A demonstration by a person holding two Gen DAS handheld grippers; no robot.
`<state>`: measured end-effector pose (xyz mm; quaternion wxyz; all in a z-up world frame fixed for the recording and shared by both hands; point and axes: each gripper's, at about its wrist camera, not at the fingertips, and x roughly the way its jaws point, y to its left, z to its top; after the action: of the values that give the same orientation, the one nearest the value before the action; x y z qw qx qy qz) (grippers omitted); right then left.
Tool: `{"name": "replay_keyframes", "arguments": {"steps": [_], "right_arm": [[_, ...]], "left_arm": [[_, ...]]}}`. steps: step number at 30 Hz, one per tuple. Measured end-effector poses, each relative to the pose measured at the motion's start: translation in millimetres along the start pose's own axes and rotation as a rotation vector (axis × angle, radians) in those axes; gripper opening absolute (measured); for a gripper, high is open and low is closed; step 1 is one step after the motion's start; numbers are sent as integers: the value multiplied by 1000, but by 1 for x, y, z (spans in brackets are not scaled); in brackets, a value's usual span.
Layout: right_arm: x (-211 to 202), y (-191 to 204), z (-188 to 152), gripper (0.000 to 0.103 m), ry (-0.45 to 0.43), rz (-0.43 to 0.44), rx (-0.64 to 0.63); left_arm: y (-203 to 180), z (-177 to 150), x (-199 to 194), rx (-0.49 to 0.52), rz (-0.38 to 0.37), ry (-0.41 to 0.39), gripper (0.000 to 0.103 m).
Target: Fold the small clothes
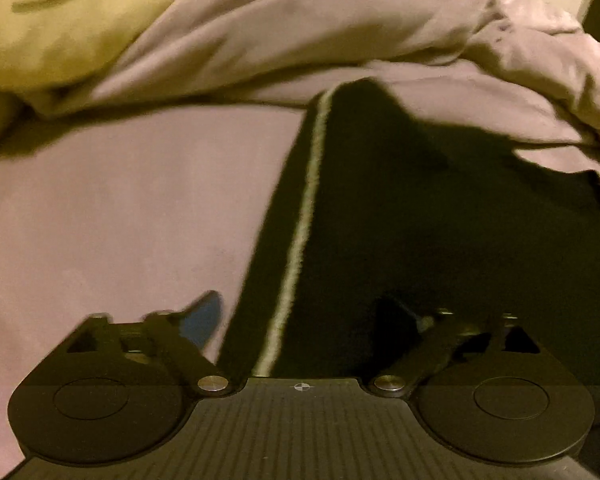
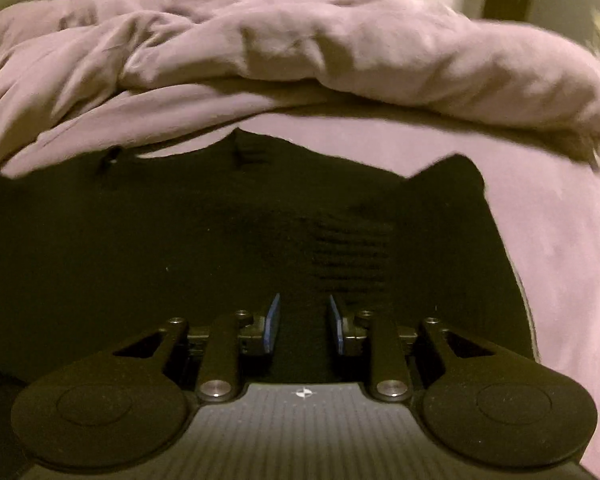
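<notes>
A black garment [image 1: 400, 208] with a thin white stripe [image 1: 300, 236] along its left edge lies flat on a pink bed sheet [image 1: 120, 208]. My left gripper [image 1: 312, 316] is open wide, low over the garment's near left edge, its blue left pad [image 1: 204, 316] over the sheet. In the right wrist view the same black garment [image 2: 220, 232] fills the middle. My right gripper [image 2: 303, 322] is partly open just above the cloth, holding nothing, blue pads [image 2: 273, 322] showing.
A crumpled pink duvet [image 2: 300, 52] is heaped along the far side of the bed, also in the left wrist view [image 1: 340, 28]. A yellow plush toy with a face [image 1: 60, 20] lies at the far left. Bare pink sheet [image 2: 572, 248] lies right of the garment.
</notes>
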<state>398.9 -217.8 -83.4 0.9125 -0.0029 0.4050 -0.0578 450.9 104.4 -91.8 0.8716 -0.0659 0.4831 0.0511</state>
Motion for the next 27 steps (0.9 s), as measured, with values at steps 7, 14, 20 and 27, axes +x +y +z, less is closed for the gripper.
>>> {"name": "replay_keyframes", "arguments": {"steps": [7, 14, 20, 27], "right_arm": [[-13, -10, 6, 24, 50, -21, -34], [-63, -49, -53, 36, 111, -27, 50], [-109, -77, -106, 41, 221, -38, 106], [-189, -111, -179, 46, 318, -17, 179]], "left_arm": [[20, -11, -14, -22, -29, 7, 102], [53, -61, -55, -77, -80, 55, 101], [57, -118, -96, 59, -22, 93, 101], [77, -172, -131, -12, -39, 200, 101]]}}
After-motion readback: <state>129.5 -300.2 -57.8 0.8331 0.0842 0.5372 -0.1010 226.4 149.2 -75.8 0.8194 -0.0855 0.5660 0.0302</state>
